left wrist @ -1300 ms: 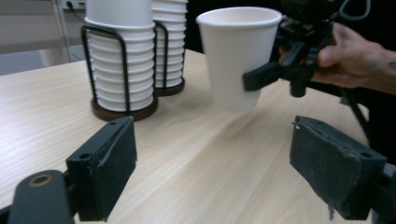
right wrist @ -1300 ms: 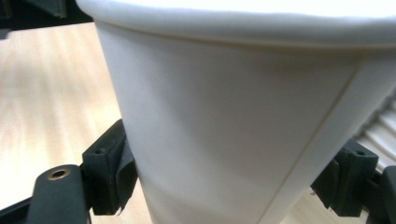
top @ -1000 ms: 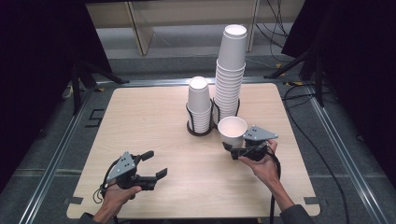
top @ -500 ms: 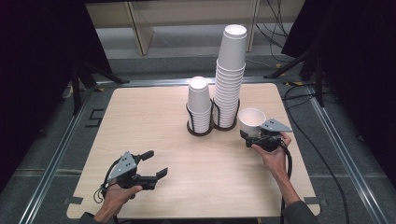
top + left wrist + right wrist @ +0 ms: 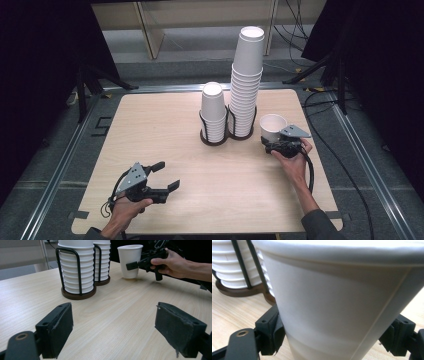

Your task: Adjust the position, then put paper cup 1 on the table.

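A single white paper cup (image 5: 272, 126) stands upright on the wooden table (image 5: 150, 125), just right of the tall cup stack (image 5: 246, 85). My right gripper (image 5: 267, 145) is shut on its lower half; in the right gripper view the cup (image 5: 337, 302) sits between the two black pads (image 5: 275, 332), which press its sides. A shorter stack (image 5: 213, 112) sits in the left ring of a black wire holder (image 5: 215, 140). My left gripper (image 5: 167, 175) rests near the front left of the table, open with nothing between its jaws (image 5: 113, 312).
Both stacks stand mid-table toward the back, seen from the left gripper view as the short stack (image 5: 77, 267) and the tall one (image 5: 102, 262). A metal frame (image 5: 60, 165) borders the table. Cables (image 5: 345, 165) trail on the floor at the right.
The right gripper carried the cup to the right and down, from in front of the stacks to the table beside the tall stack. The left gripper has stayed put.
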`<act>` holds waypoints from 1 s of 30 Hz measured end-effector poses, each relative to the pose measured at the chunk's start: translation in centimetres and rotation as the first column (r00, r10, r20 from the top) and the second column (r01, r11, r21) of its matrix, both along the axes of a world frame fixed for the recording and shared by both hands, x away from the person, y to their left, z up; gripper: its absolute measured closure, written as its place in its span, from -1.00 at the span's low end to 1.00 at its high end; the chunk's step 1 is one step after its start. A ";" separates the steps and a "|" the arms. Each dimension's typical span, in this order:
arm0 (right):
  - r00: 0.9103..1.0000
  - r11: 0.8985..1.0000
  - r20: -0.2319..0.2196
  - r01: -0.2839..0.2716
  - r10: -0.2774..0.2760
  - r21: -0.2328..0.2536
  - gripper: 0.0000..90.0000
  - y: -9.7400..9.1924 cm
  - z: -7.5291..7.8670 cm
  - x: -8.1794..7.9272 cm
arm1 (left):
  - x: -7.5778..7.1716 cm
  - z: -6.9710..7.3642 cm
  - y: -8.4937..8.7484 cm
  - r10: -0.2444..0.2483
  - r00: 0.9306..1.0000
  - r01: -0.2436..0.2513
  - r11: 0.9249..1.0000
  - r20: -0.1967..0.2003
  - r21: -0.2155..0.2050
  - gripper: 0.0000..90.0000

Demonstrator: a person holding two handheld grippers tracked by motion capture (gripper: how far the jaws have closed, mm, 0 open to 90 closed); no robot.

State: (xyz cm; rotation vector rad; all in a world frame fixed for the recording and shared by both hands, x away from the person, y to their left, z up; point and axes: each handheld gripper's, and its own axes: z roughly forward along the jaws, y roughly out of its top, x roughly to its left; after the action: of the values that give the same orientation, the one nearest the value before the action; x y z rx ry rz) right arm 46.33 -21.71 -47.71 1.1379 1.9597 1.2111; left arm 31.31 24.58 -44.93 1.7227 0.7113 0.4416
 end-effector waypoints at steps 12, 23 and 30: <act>1.000 1.000 0.006 0.001 -0.001 0.000 -0.57 -0.1 -0.2 0.4 | 0.1 -0.2 0.0 0.003 1.000 -0.003 1.000 0.010 -0.017 -0.68; 1.000 1.000 0.017 0.006 -0.006 -0.015 -0.57 -0.2 -0.3 0.4 | 0.1 -0.1 0.0 0.005 1.000 -0.005 1.000 0.009 -0.017 -0.68; 1.000 1.000 -0.016 0.003 -0.003 -0.010 -0.58 -0.1 -0.5 0.4 | -0.1 0.0 0.2 0.011 1.000 -0.011 1.000 -0.001 0.005 -0.68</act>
State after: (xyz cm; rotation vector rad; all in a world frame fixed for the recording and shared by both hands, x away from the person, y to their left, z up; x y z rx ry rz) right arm 46.75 -21.77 -48.18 1.1481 1.9729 1.1933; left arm 31.23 24.74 -44.93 1.7242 0.7214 0.4505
